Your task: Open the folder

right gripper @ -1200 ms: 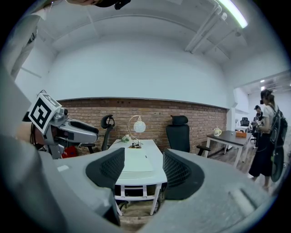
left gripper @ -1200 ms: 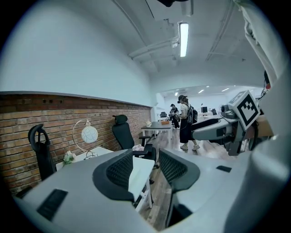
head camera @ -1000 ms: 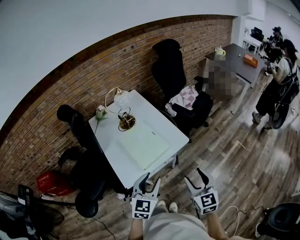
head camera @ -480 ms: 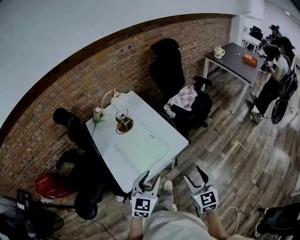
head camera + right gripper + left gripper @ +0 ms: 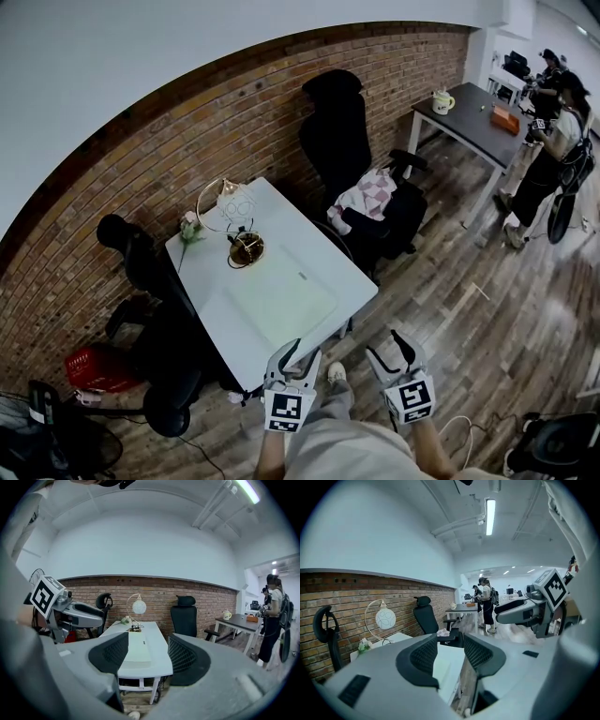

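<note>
- Pale green folder [image 5: 281, 298] lies flat and closed on the white table [image 5: 330, 251], a little left of centre in the head view, toward the table's near end.
- Left gripper [image 5: 302, 354] sits at the bottom centre by the table's near corner. Its jaws are spread with nothing between them, well apart from the folder.
- Right gripper [image 5: 392, 349] is just to its right over the wooden floor [image 5: 487, 309], jaws likewise spread and empty.
- In the right gripper view the folder [image 5: 138, 649] shows far off through the gap in that tool's jaws.
- Lamp [image 5: 223, 199] with a round shade stands at the table's far end, against the brick wall [image 5: 141, 159].
- Black chair [image 5: 339, 141] with a checked cloth [image 5: 370, 197] stands right of the table.
- Dark table [image 5: 473, 117] with a mug [image 5: 441, 100] is at the upper right, a person [image 5: 553, 169] beside it.
</note>
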The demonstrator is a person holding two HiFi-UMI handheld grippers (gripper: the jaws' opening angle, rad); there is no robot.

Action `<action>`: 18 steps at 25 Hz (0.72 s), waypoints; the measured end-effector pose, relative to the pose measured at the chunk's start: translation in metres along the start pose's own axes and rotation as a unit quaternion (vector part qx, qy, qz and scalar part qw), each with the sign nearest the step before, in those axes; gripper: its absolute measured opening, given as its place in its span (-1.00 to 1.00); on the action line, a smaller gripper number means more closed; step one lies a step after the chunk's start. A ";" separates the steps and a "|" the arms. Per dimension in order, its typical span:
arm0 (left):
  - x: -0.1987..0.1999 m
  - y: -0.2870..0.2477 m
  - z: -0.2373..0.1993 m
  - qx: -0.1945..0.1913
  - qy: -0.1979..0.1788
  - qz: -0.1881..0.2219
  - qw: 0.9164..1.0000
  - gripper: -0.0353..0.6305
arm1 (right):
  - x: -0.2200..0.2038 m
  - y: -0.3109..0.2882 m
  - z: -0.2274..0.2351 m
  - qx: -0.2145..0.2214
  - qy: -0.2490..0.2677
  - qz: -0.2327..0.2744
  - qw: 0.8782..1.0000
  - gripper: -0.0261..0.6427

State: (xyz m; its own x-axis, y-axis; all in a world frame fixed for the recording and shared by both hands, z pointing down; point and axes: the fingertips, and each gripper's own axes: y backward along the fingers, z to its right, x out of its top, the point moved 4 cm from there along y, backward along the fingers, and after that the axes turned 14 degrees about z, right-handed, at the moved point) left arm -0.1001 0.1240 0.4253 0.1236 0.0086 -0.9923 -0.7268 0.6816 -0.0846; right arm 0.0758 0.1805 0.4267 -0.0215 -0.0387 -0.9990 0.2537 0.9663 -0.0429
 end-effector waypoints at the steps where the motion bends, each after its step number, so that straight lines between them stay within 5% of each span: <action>1: -0.002 -0.004 -0.002 -0.001 0.003 -0.001 1.000 -0.37 | -0.002 -0.004 0.002 0.002 0.000 -0.002 1.000 -0.13; 18: -0.040 -0.082 -0.034 -0.023 0.017 -0.045 0.999 -0.37 | -0.041 -0.081 0.041 0.031 -0.021 -0.050 0.998 -0.13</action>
State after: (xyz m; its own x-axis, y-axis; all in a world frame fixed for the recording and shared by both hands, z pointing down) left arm -0.0683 0.0426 0.4691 0.1679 -0.0762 -0.9828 -0.7446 0.6436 -0.1771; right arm 0.0955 0.0929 0.4705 -0.0101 -0.1453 -0.9893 0.3115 0.9397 -0.1412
